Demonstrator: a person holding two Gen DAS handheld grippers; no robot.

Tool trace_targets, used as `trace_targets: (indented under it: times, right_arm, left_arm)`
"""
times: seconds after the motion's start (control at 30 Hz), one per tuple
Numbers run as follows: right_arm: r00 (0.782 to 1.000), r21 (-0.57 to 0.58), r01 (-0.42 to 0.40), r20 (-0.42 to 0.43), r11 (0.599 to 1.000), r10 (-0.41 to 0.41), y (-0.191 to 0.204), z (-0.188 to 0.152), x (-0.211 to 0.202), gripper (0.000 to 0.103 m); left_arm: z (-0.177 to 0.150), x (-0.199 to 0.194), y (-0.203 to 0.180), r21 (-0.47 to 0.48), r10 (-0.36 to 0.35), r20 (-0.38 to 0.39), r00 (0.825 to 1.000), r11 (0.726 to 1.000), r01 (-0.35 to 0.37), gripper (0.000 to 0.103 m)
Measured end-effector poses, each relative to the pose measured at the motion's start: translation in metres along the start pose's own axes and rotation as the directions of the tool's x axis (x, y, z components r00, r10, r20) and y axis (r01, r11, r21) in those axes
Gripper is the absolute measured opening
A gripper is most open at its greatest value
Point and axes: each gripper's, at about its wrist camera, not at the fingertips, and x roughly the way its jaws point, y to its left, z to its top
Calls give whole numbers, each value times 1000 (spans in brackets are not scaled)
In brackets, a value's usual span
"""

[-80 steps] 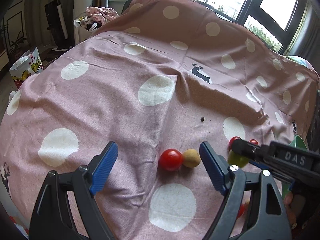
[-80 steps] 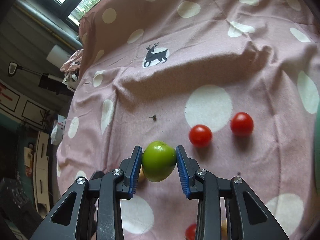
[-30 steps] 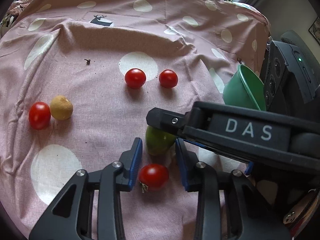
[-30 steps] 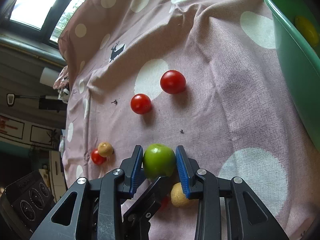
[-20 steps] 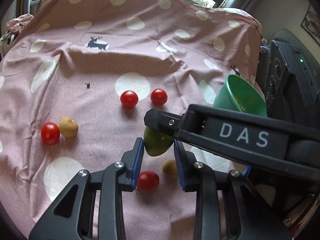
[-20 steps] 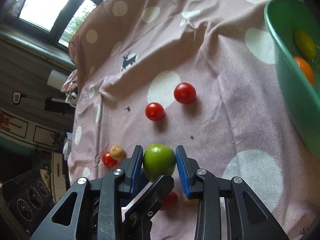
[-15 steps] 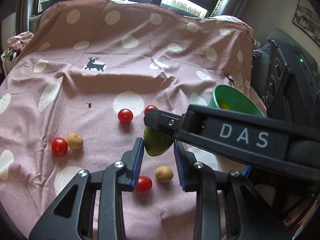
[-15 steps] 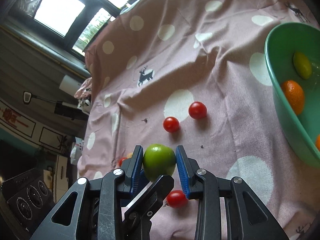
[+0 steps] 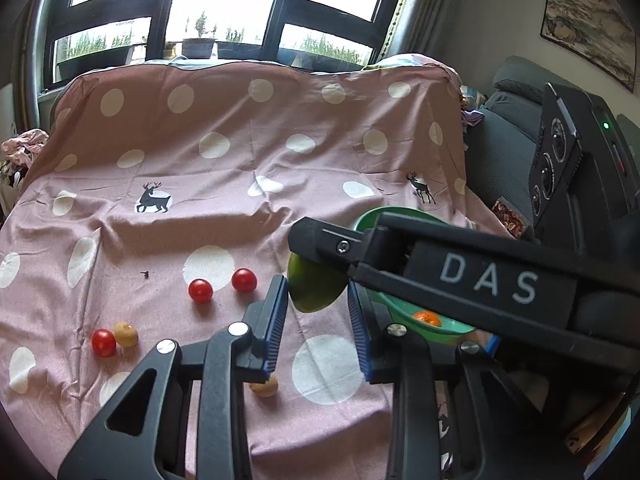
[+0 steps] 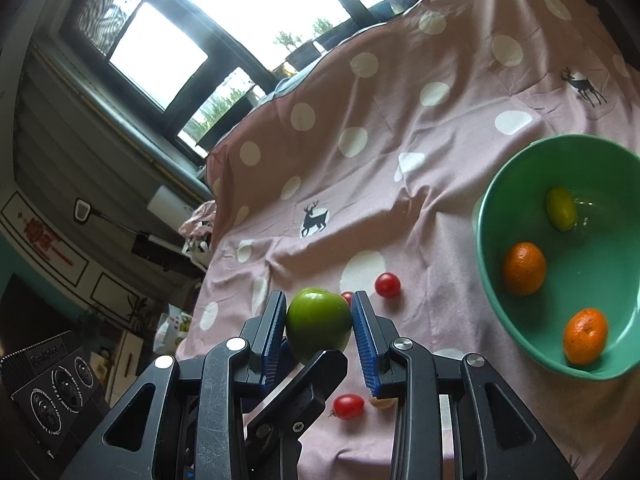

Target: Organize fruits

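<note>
The green bowl [image 10: 496, 184] sits on the pink polka-dot cloth [image 10: 360, 184] at the right. Inside it lie two oranges, one [image 10: 524, 268] by the near-left wall and another [image 10: 585, 335] lower down, and a small yellow-green fruit [image 10: 561, 208] toward the far side. In the left wrist view only part of the bowl [image 9: 448, 326] shows, its rim and most of its inside hidden behind the right tool's arm, with one orange [image 9: 427, 317] peeking out.

The right tool [image 10: 320, 322] pinches a green apple [image 10: 319, 324] between its blue pads, held in the air above the cloth and left of the bowl. The left tool [image 9: 318, 322] has its pads narrowly spread with nothing between them; the apple [image 9: 316, 288] shows just past its fingertips, and a finger of it crosses the right wrist view under the apple.

Loose on the cloth: two cherry tomatoes [image 9: 200, 290] [image 9: 244, 280] side by side near a white dot, a third tomato [image 9: 103, 342] touching a tan round fruit [image 9: 126, 334] farther left, and another tan fruit [image 9: 265, 386] partly behind the left tool's finger. In the right wrist view a further tomato [image 10: 348, 406] lies near the tools. A small dark speck [image 9: 145, 275] rests on the cloth. Windows [image 9: 224, 4] stand beyond the draped back, and a framed painting [image 9: 588, 20] hangs at the right.
</note>
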Motion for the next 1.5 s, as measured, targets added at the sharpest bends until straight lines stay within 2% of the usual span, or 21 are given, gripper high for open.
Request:
trace_targets:
  times: [0.33,0.63,0.93,1.5]
  right_arm:
    - [995,78,16,96,997,-23,-38,12,-40,36]
    - [987,157,64,135,986,-86,-69,15,-59,36]
    - [982,247,107,129,963,-142,-104,15,-67,36]
    - [964,318,220,75,922,-256,-130,14,-64,36]
  left_arm:
    - [8,19,-45,86,-61,-9,998,994,61,30]
    - [9,43,-73,128,-129,-67,989,982,137,30]
    - [6,71,-90,137,-177,-145,973,971,197,30]
    - [0,103,-93,88,-259,-240,936,954,287,30]
